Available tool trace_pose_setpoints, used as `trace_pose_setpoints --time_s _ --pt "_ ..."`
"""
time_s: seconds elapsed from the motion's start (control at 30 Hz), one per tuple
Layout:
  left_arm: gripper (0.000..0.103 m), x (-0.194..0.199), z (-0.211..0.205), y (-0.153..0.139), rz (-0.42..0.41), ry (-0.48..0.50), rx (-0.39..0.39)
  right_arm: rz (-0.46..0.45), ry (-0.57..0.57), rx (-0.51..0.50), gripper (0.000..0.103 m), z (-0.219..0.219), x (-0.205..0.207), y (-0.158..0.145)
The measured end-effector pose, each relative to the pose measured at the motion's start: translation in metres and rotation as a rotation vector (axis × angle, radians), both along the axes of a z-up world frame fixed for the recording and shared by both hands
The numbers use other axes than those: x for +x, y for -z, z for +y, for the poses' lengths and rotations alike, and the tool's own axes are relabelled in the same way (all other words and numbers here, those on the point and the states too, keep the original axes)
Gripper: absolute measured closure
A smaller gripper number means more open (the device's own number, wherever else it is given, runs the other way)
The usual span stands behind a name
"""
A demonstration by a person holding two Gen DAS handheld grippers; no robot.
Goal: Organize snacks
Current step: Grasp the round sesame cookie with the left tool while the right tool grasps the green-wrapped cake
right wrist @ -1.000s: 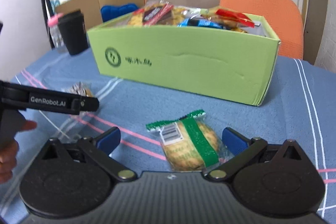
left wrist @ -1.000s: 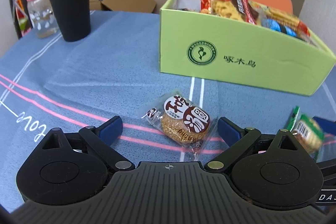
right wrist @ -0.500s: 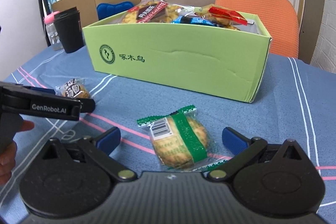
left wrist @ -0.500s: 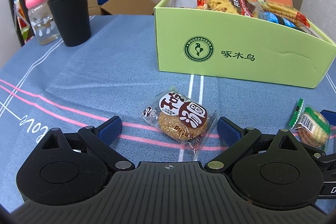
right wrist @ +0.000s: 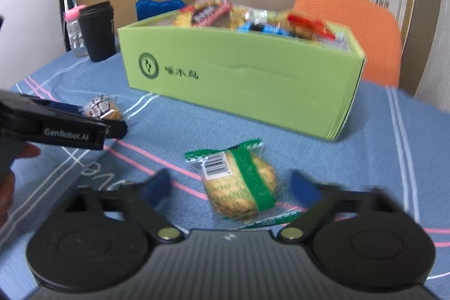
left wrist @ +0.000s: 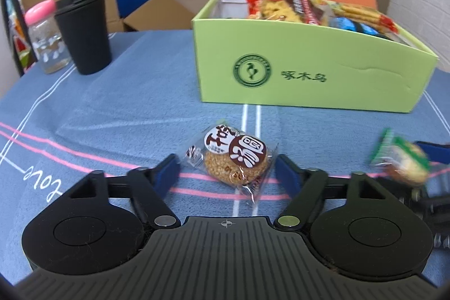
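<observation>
L gripper (left wrist: 226, 173) and R gripper (right wrist: 230, 187), lower centre, jaws just closing round sesame cake (left wrist: 234, 162) / green-wrapped cookie (right wrist: 239, 187), pads not yet touching.

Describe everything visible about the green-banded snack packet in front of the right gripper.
The green-banded snack packet is a clear plastic wrapper around a round, golden, crumbly-looking biscuit. A green band crosses it, a white barcode label sits near one end, and the crimped end seals are green. It lies flat on the blue striped tablecloth, in front of the green box. It sits between the blue pads of the right gripper, whose jaws have just been closing; gaps still show on both sides.
</observation>
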State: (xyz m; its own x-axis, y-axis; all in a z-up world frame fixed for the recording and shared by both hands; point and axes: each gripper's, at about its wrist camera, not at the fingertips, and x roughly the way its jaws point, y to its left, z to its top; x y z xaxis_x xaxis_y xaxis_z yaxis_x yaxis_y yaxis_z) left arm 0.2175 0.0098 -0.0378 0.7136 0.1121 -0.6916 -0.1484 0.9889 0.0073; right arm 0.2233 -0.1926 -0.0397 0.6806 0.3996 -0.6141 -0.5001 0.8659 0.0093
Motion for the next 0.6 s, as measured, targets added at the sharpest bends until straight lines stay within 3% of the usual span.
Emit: trace_pose_setpoints --time_s 0.07,0.2,0.27,0.33,0.43,0.47,0.5,0.57,0.6 --pt "0.068 -0.003 0.001 -0.004 0.005 0.023 -0.02 0.011 0.005 0.026 0.049 -0.002 -0.003 -0.003" --pt "0.079 -0.012 0.017 -0.012 0.025 0.07 -0.161 0.034 0.001 0.086 0.05 -0.007 -0.016 -0.005" --pt "0.103 -0.019 0.025 -0.018 0.028 0.105 -0.25 0.063 -0.012 0.171 0.05 -0.014 -0.023 -0.011" --pt "0.103 -0.024 0.028 -0.024 0.028 0.128 -0.292 0.067 -0.02 0.188 0.05 -0.013 -0.029 -0.016" --pt "0.103 -0.024 0.031 -0.023 0.055 0.141 -0.282 0.047 -0.014 0.162 0.05 -0.008 -0.033 -0.022" --pt "0.09 -0.024 0.031 -0.02 0.071 0.129 -0.266 0.042 -0.005 0.146 0.05 -0.006 -0.032 -0.021" --pt "0.068 -0.024 0.032 -0.017 0.083 0.115 -0.252 0.036 0.004 0.117 0.05 -0.004 -0.031 -0.019" --pt "0.057 -0.031 0.032 -0.018 0.058 0.09 -0.222 0.029 0.014 0.076 0.049 -0.002 -0.03 -0.014" --pt "0.044 -0.032 0.033 -0.019 0.049 0.079 -0.21 0.035 0.016 0.073 0.048 -0.003 -0.029 -0.011"
